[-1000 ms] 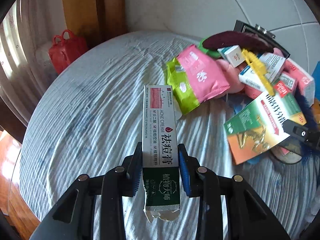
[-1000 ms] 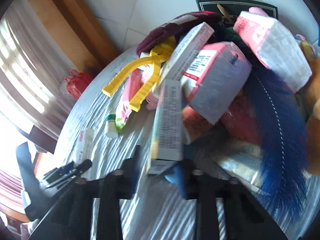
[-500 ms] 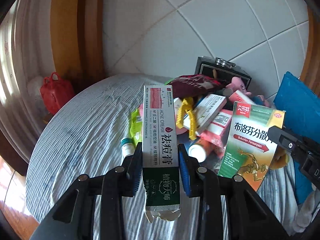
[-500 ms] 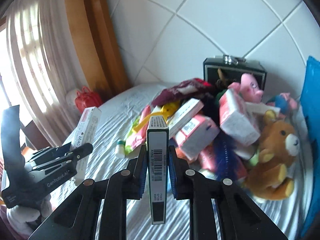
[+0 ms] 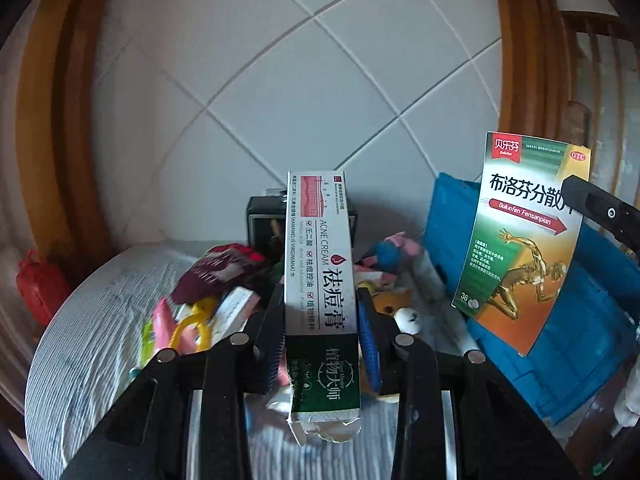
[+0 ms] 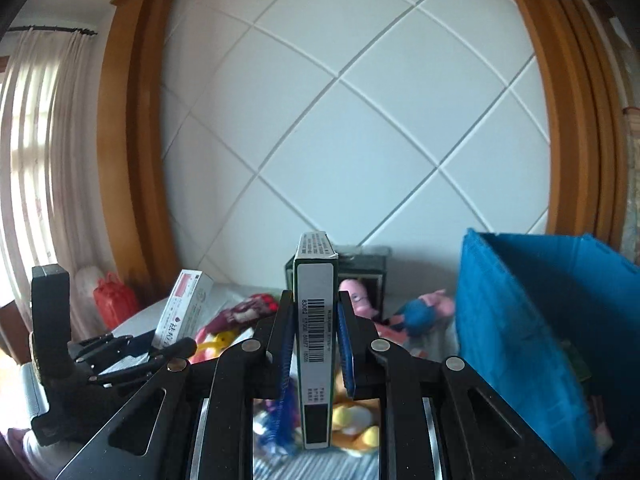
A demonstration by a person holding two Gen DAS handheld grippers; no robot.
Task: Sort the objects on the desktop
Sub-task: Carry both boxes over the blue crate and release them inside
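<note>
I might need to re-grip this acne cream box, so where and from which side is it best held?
Pinch the intact mid-length of the acne cream box across its long narrow sides, coming in from its torn end as the left hand-held gripper does. The torn flap looks flimsy, so probably stay clear of it.

Likely a home bedroom: quilted headboard (image 6: 360, 128), curtain (image 6: 36, 168), plush toys (image 6: 420, 312)
</note>
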